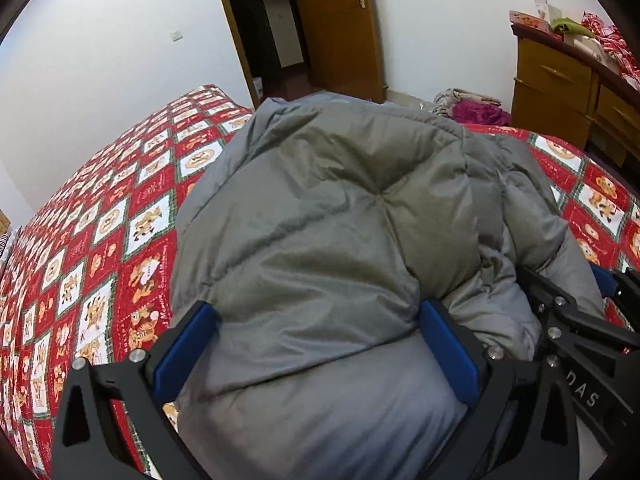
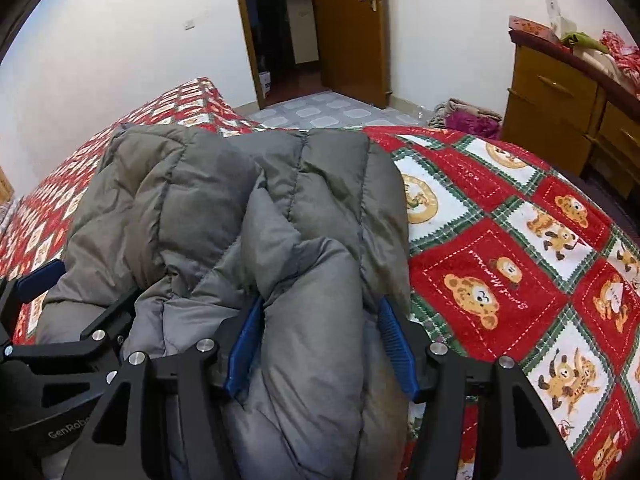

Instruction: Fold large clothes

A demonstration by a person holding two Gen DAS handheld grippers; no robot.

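A grey quilted down jacket (image 1: 320,208) lies bunched on a bed with a red, white and green bear-print cover (image 1: 100,220). My left gripper (image 1: 320,320) has its blue pads spread wide on either side of a thick fold of the jacket, pressing into it. My right gripper (image 2: 320,320) straddles another puffy fold of the same jacket (image 2: 240,200), and its blue pads squeeze the fabric. The right gripper also shows at the right edge of the left wrist view (image 1: 580,320). The left gripper shows at the left edge of the right wrist view (image 2: 40,280).
The bed cover (image 2: 500,240) runs on to the right of the jacket. A wooden dresser (image 1: 560,88) with clutter on top stands at the right. A pile of clothes (image 1: 472,106) lies on the floor near it. An open wooden door (image 2: 352,28) is behind the bed.
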